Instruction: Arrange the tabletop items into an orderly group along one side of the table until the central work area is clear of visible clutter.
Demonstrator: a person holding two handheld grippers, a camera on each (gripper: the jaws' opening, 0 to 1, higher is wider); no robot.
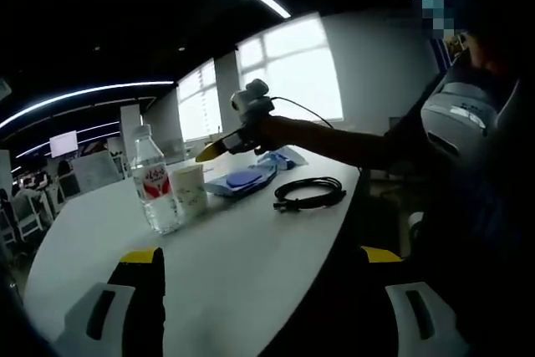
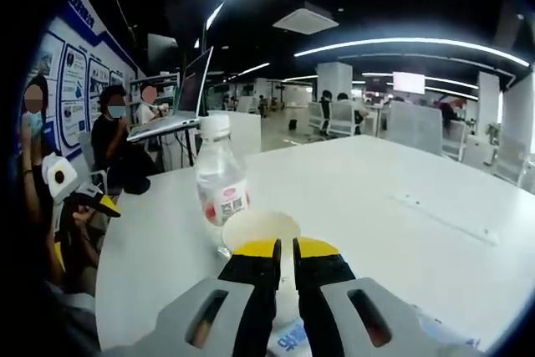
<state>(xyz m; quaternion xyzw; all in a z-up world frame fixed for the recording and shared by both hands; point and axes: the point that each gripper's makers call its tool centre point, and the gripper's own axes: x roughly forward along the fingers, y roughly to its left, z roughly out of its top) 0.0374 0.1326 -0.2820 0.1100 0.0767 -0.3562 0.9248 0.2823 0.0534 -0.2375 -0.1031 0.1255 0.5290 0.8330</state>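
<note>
Right gripper (image 2: 285, 258) jaws nearly together above paper cup (image 2: 260, 229) beside water bottle (image 2: 221, 186); left gripper (image 1: 262, 267) jaws spread wide.

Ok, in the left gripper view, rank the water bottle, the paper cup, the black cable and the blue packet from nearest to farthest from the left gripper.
1. Water bottle, left of centre, nearest the jaws.
2. Paper cup, right beside the bottle and just behind it.
3. Black cable, coiled to the right near the table edge; too close to call against the blue packet, mid-table behind the cup.
</note>
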